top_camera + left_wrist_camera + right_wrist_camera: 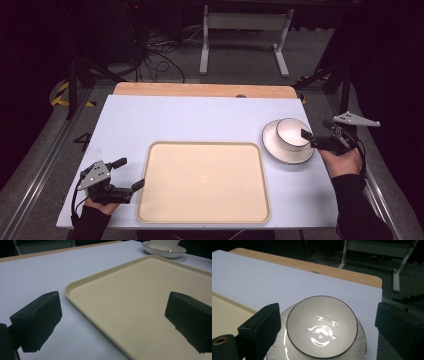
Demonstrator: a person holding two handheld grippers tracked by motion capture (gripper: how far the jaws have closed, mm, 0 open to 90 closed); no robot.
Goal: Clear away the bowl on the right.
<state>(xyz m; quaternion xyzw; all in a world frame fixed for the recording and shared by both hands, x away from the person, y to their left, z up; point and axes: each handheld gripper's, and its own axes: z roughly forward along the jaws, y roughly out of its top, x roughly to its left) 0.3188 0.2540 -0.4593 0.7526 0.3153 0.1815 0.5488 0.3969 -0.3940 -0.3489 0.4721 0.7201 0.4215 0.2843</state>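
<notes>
White glossy ceramic bowl (322,327) sits on matching saucer (272,145), just ahead of right tongs (306,136), jaws apart w/ nothing gripped; left tongs (127,175) released too. Risk: off-centre pinch on slick rim could tip bowl.

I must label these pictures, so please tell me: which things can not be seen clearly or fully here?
- Plate: right gripper view, near part cut off by the bottom edge; bowl covers its middle.
- Bowl: left gripper view, top cut off by the upper edge.
- Tray: left gripper view, right side cut off by the edge.
- Bowl's inside: glare hides any pattern.
</notes>
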